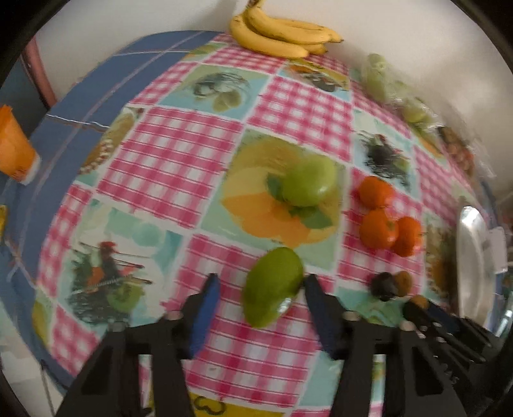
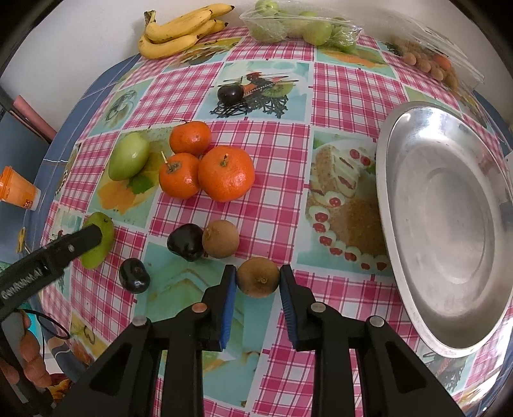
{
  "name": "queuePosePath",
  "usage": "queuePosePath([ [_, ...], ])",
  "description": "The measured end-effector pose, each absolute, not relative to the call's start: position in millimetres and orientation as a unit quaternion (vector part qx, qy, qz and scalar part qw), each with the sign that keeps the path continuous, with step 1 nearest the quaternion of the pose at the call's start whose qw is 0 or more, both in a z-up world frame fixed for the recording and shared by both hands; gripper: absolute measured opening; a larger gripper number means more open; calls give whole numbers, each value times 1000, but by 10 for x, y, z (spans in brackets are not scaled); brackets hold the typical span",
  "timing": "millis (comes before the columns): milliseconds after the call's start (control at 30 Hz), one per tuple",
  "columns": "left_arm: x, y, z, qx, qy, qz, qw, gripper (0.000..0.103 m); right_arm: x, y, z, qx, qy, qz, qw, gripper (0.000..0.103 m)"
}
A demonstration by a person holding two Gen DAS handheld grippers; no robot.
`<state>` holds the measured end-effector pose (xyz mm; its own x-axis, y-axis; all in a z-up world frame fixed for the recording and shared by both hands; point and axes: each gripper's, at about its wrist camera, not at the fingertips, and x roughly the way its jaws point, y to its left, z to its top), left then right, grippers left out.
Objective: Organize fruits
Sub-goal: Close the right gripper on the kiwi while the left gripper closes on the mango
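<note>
So the right gripper (image 2: 258,282) sits low center in its own view, and its blue pads (image 2: 228,308) are right up against both sides of a small brown round fruit (image 2: 258,281) on the checked tablecloth (image 2: 275,199). Looks clamped on it, fruit sitting on the cloth as far as I can tell.

Just above it in that frame there's another brown fruit (image 2: 221,239) touching a dark plum-like fruit (image 2: 185,242), and a second dark one (image 2: 134,275) off to the lower left. A third dark one (image 2: 230,93) sits alone near the top center. Three oranges (image 2: 226,173) are bunched together mid-frame, touching each other, with a green fruit (image 2: 129,159) just to their left. The big metal plate (image 2: 449,314) fills the right side and has nothing on its visible surface.

The left gripper (image 1: 261,284) is at the bottom of its own blurry view, fingers apart, with a green mango-ish fruit (image 1: 272,287) between them. The right-hand finger (image 1: 315,298) seems to touch it, the other one is clearly off it. In the right wrist view the same gripper comes in from the left edge over that fruit.

Bananas (image 2: 179,30) lie at the top left by the wall, a plastic bag of green fruit (image 2: 301,27) at the top center, and an orange cup (image 2: 16,189) at the left edge.
</note>
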<state>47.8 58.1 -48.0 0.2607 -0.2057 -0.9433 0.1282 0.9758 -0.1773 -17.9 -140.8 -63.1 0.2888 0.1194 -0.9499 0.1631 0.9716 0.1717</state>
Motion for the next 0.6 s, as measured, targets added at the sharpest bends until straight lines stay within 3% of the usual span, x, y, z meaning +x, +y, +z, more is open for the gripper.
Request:
queuePosePath([
  [233,448,552,-440,-28,595,-111,795,40,-182,-1425,-626,121,597,-13,793,28],
  [333,448,567,-395,-35,589,-114,799,34,-199,-1446,-582,126,591,-15,797,28],
  [467,444,559,-296,-22,570,-115,813,15,-219,-1474,-474,136,578,-12,805,28],
  [600,459,529,-301,-15,569,-114,814,16,-225,-1490,-445,138,577,-13,805,28],
])
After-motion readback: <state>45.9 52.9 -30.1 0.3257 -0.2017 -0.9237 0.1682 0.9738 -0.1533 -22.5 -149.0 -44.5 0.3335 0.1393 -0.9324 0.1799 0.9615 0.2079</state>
